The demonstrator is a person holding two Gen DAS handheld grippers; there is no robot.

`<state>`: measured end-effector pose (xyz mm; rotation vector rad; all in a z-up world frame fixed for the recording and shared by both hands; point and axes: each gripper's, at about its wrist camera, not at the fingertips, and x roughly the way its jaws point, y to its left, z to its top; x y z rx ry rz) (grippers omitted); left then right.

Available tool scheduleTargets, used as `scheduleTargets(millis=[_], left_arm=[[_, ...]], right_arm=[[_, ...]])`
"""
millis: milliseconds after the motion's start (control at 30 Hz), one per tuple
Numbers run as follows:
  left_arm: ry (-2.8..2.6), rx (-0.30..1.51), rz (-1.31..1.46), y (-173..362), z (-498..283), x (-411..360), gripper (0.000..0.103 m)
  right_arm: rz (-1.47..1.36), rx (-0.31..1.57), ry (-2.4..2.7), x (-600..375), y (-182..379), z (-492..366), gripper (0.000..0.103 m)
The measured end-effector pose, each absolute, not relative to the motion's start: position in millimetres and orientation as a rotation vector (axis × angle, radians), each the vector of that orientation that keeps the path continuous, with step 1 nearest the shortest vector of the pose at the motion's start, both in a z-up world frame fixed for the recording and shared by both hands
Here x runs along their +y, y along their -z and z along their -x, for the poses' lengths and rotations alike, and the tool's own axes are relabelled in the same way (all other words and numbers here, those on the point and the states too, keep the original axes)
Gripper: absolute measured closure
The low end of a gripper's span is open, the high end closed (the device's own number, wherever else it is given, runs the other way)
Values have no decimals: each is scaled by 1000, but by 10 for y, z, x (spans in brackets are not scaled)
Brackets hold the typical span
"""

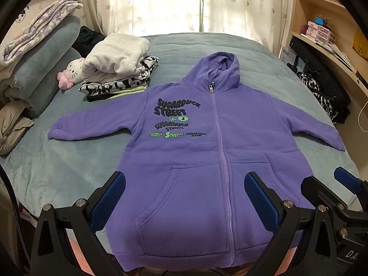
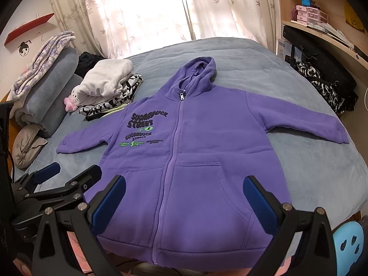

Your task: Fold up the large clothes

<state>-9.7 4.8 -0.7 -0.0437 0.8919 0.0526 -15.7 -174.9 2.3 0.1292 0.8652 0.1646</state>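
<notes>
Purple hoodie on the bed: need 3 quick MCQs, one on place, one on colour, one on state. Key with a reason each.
1. Where does the stack of folded clothes sit, seen from the left wrist view?
A. beyond the hoodie's left-side sleeve
B. on the hood
C. on the shelves

2. What colour is the small lettering printed lowest on the chest?
A. red
B. green and black
C. white

3. How is the hoodie lying?
A. folded in half
B. zipped, flat, sleeves spread
C. unzipped, inside out

Key: 1 A, the stack of folded clothes lies past the sleeve. 2 B, the lettering shows green and black. 3 B, the purple hoodie has its zip closed and both arms out. Left gripper and right gripper hover with jaws open.
</notes>
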Motion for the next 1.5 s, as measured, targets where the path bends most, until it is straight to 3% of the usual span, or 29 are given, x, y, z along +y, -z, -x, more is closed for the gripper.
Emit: scheduleTargets(millis=[1500], left_arm=[[-84, 891, 28, 23, 202, 108, 1]], right_arm=[[-131, 874, -166, -1650, -8, 253, 1]])
